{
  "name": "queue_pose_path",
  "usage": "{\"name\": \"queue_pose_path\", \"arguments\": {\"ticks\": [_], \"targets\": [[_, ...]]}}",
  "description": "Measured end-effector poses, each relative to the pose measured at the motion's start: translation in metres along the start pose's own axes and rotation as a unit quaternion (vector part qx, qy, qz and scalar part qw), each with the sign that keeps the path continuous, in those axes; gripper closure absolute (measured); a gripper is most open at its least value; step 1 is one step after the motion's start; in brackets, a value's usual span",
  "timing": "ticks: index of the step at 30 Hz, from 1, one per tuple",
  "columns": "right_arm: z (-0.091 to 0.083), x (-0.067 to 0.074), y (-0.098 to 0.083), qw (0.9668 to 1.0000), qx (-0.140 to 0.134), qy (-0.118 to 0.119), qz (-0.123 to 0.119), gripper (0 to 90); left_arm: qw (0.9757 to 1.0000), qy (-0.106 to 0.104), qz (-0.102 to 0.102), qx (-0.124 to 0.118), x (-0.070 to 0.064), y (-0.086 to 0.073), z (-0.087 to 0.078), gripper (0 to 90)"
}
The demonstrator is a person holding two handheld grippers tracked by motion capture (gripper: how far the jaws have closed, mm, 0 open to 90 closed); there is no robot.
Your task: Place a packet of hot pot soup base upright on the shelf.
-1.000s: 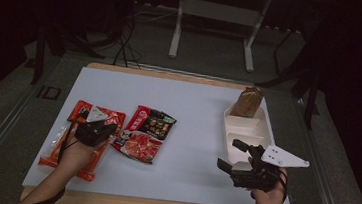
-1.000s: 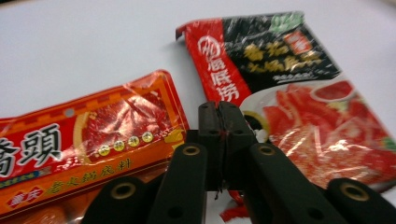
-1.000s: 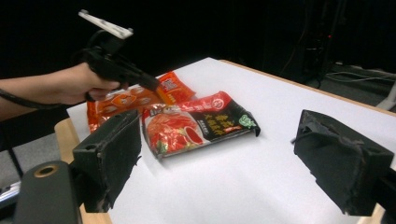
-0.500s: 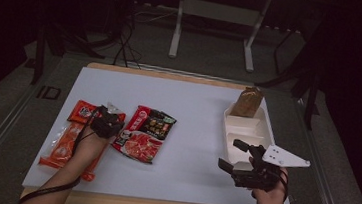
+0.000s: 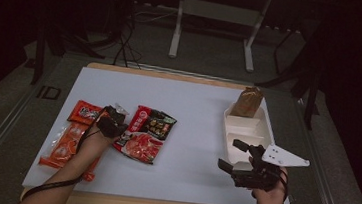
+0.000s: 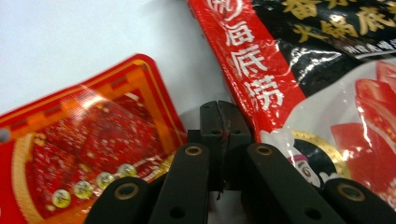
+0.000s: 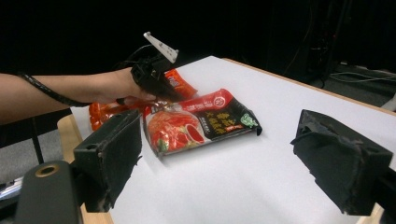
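Observation:
My left gripper (image 5: 113, 120) is shut with nothing between its fingers. Its tips (image 6: 218, 112) rest low over the white table in the narrow gap between a red-orange snack packet (image 6: 84, 140) and a red and black soup-base packet (image 6: 317, 84). In the high view that soup-base packet (image 5: 147, 134) lies flat just right of the left gripper. My right gripper (image 5: 231, 154) hovers open and empty near the front right of the table, its wide-apart jaws (image 7: 226, 161) facing the soup-base packet (image 7: 201, 123) and the left gripper (image 7: 154, 74) beyond it.
A small orange-red packet (image 5: 85, 112) and a longer orange one (image 5: 64, 143) lie under the left forearm. A white compartment tray (image 5: 246, 128) stands at the right, with a brown paper bag (image 5: 247, 102) at its far end. Bare table lies between the soup-base packet and the tray.
The left hand has moved right and slightly down, from above the orange packets to the edge of the soup-base packet. The right hand has stayed put.

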State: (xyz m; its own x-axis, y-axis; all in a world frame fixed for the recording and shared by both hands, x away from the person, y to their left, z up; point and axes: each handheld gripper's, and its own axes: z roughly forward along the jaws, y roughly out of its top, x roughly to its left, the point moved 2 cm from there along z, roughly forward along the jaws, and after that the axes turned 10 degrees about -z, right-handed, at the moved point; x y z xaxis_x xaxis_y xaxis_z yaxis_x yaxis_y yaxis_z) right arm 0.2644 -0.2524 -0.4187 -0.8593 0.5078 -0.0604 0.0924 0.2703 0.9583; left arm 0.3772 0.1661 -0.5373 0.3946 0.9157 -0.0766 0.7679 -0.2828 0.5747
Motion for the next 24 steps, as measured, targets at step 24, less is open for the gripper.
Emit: {"name": "queue_pose_path", "arguments": {"ticks": [24], "targets": [[0.003, 0.002, 0.000, 1.0000, 0.005, 0.005, 0.000, 15.0, 0.9947, -0.075, 0.064, 0.031, -0.070, -0.015, -0.002, 90.0]]}}
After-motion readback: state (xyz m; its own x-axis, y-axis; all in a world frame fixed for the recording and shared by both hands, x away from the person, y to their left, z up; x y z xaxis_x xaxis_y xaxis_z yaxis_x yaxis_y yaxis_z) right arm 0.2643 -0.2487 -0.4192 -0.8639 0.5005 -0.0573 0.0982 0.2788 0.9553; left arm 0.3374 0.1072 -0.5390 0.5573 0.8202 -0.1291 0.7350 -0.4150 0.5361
